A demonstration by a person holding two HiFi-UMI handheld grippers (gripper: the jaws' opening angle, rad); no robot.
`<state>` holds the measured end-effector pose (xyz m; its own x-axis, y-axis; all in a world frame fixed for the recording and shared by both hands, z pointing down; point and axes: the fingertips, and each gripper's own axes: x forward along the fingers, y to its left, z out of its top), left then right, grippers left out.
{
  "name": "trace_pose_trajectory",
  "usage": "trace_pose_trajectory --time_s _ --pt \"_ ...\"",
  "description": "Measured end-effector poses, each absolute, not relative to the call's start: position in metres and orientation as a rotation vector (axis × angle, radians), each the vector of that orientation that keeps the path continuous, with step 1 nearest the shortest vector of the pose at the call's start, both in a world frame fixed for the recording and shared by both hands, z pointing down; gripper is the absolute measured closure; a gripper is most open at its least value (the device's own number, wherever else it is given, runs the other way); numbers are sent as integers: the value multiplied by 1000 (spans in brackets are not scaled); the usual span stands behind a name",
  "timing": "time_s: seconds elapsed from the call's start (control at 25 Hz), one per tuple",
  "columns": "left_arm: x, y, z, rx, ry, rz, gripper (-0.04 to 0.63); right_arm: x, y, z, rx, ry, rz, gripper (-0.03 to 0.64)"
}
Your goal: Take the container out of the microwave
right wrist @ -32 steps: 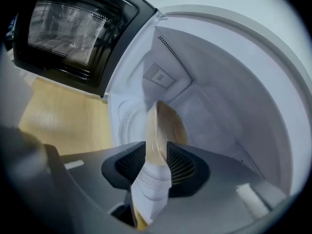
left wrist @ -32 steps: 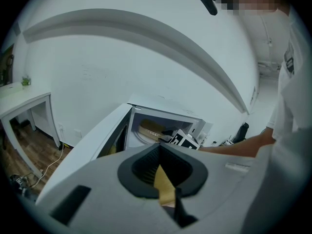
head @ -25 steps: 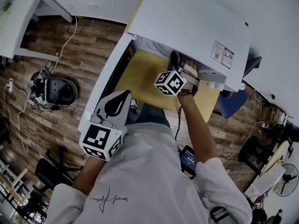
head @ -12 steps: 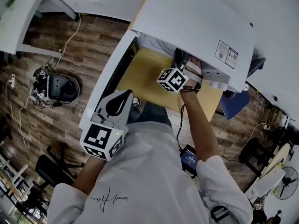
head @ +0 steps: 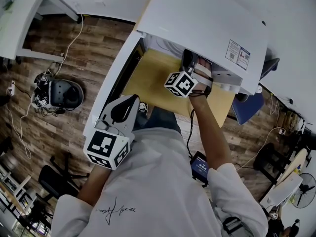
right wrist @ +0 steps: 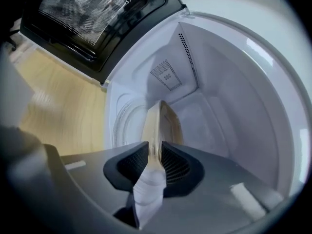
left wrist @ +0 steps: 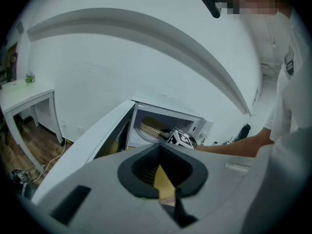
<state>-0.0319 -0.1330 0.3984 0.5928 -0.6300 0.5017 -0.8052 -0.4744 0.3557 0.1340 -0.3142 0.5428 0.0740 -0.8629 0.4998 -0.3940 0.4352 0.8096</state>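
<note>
The white microwave (head: 207,19) stands on a wooden table (head: 153,78) with its door (head: 111,78) swung open to the left. My right gripper (head: 190,63) reaches into the cavity, its tips hidden under the microwave's top. In the right gripper view a translucent beige container (right wrist: 158,126) stands edge-on between the jaws of the right gripper (right wrist: 154,152), which are closing with the pads against its wall. My left gripper (head: 132,102) hangs back near the door's front edge, shut and holding nothing. From the left gripper (left wrist: 159,147) I see the container (left wrist: 151,126) inside the cavity.
The glass turntable (right wrist: 124,126) lies under the container. On the wood floor to the left are a grey round device (head: 61,95) and cables. A white desk (head: 19,19) stands far left and a blue chair (head: 247,110) to the right of the table.
The right gripper's marker cube has rolled slightly while staying inside the microwave. The left gripper has not moved.
</note>
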Motion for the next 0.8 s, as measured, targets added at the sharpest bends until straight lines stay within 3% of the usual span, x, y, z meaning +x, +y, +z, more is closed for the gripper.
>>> trace_pose_trajectory --time_s 0.16,0.8 --pt "-34 -132 397 2262 -1135 402 604 135 -312 540 1174 -1525 -495 555" --pt "-40 -127 391 2292 -1123 389 604 135 -303 532 1199 -1527 -457 557"
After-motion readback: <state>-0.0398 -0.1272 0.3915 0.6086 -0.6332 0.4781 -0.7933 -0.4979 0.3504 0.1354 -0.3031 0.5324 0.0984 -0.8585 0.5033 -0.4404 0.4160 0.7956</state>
